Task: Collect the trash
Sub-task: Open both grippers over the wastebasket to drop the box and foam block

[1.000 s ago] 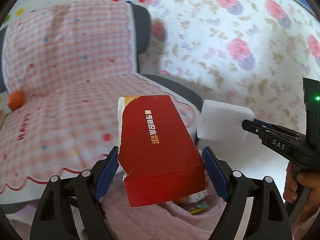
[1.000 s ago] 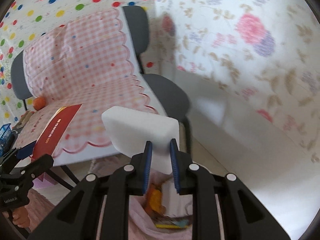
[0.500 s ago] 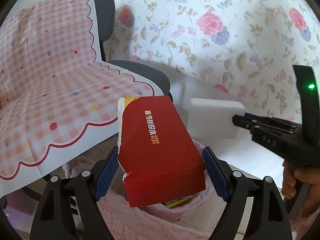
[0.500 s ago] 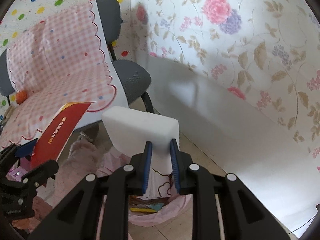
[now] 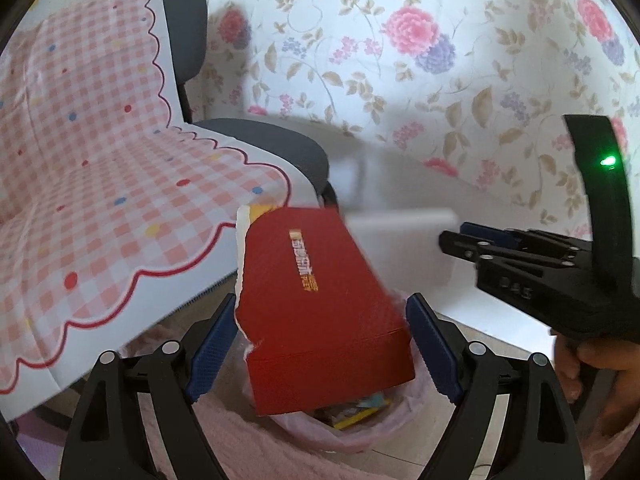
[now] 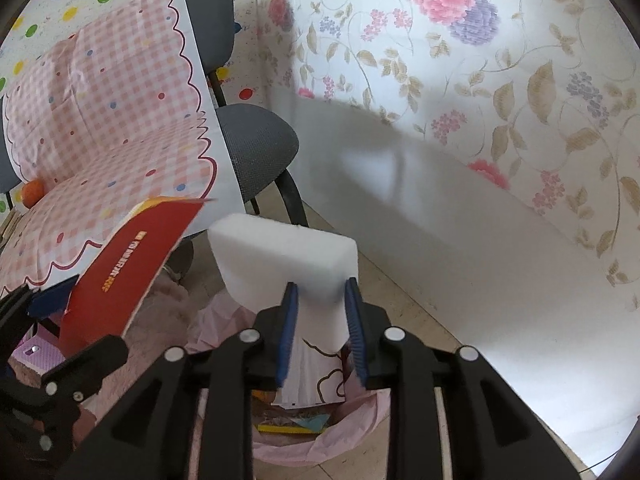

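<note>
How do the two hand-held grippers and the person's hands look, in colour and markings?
The left hand-held gripper and the right hand-held gripper are black, with blue finger pads and silver rivets. A green light glows on the right one. A bare hand shows; no sleeve or cable is visible.

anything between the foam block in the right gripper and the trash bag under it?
Nothing solid. In the right wrist view the white foam block hangs directly over the pink trash bag, with only air between.

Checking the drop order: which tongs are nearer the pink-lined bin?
Right. The right tongs, holding the white foam block, hang directly above the bin; the left tongs hold the red box at its edge.
</note>
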